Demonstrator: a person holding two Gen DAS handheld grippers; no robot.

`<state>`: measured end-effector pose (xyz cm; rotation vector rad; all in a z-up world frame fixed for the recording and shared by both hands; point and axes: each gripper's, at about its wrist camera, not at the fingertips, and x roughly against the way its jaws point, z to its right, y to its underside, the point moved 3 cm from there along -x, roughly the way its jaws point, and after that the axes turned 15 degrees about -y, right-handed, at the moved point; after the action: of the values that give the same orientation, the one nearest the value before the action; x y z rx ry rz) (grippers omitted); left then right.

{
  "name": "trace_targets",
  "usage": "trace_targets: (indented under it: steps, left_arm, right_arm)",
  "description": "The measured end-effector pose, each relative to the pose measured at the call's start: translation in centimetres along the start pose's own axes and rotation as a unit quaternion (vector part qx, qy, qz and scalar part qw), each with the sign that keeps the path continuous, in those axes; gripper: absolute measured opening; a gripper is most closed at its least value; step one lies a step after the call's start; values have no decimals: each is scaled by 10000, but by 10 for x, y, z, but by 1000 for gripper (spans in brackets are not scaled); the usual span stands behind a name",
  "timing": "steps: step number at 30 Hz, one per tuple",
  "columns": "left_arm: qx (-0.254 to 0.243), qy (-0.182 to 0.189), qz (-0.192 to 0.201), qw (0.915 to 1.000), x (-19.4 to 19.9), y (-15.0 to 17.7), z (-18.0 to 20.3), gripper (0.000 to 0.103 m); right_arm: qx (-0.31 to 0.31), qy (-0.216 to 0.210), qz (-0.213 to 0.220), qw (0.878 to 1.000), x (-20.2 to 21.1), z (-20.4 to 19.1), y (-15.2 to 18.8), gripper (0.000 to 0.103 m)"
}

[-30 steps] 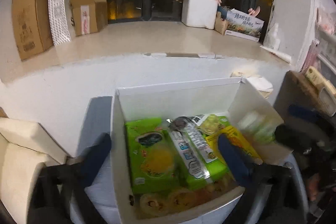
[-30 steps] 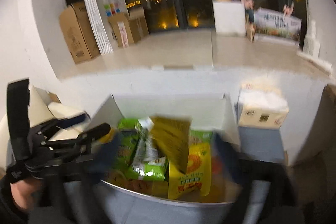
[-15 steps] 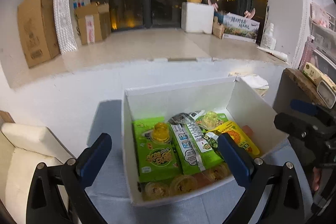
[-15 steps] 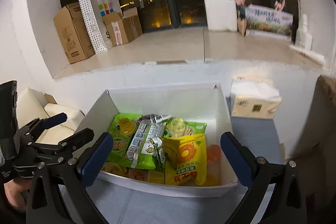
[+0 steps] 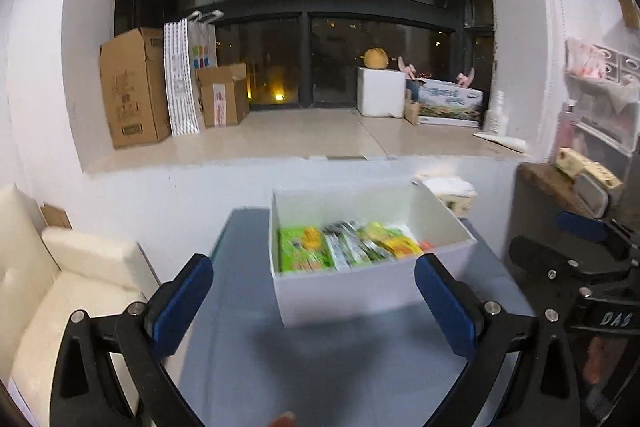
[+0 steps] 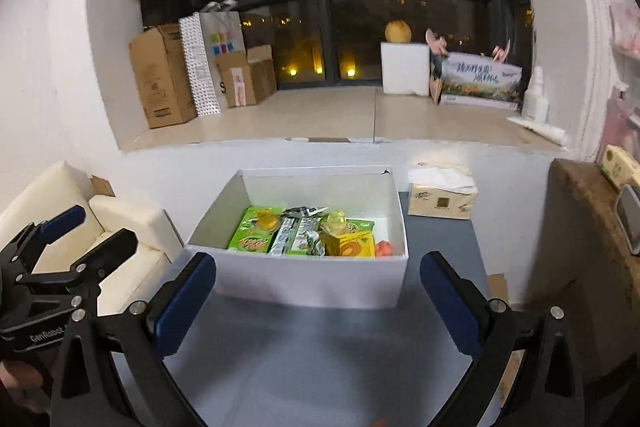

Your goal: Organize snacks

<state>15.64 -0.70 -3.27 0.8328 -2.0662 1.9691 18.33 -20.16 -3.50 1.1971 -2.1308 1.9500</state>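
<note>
Op 1: Right wrist view, entry. Largest first: grey tabletop (image 6: 320,355) below me, bare in the near part. On it stands the white box (image 6: 304,279), open-topped, ahead of my right tongs (image 6: 318,301), which are spread wide with nothing between the blue pads.

Op 2: Box contents?

Op 1: Snacks lie flat on its floor. A green packet (image 6: 250,237) is at the left, a silver-green wrapper (image 6: 294,237) just beside it, a yellow packet (image 6: 352,245) to the right, and something small and orange (image 6: 383,249) in the right corner. Two clear jelly cups (image 6: 267,221) rest on top of the packets. A tissue pack (image 6: 442,193) stands on the tabletop just beside the box's far right corner.

Op 2: Left side?

Op 1: Left wrist view is slightly blurred. My left tongs (image 5: 314,295) are likewise wide apart and empty, with the same box (image 5: 372,291) ahead of them. A cream sofa (image 5: 60,279) lies left of the tabletop.
</note>
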Motion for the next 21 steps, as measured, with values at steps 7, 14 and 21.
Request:
trace_targets:
  steps: [7, 14, 21]
  left_arm:
    - [-68, 33, -53, 10000, 52, 32, -1, 103]
    - [37, -103, -191, 9998, 71, 49, -14, 103]
    - [29, -104, -284, 9995, 72, 55, -18, 103]
  right_arm:
    - [-410, -44, -12, 9991, 47, -21, 56, 103]
    - [-448, -294, -42, 9986, 61, -37, 61, 103]
    - [-310, -243, -116, 9992, 57, -44, 62, 103]
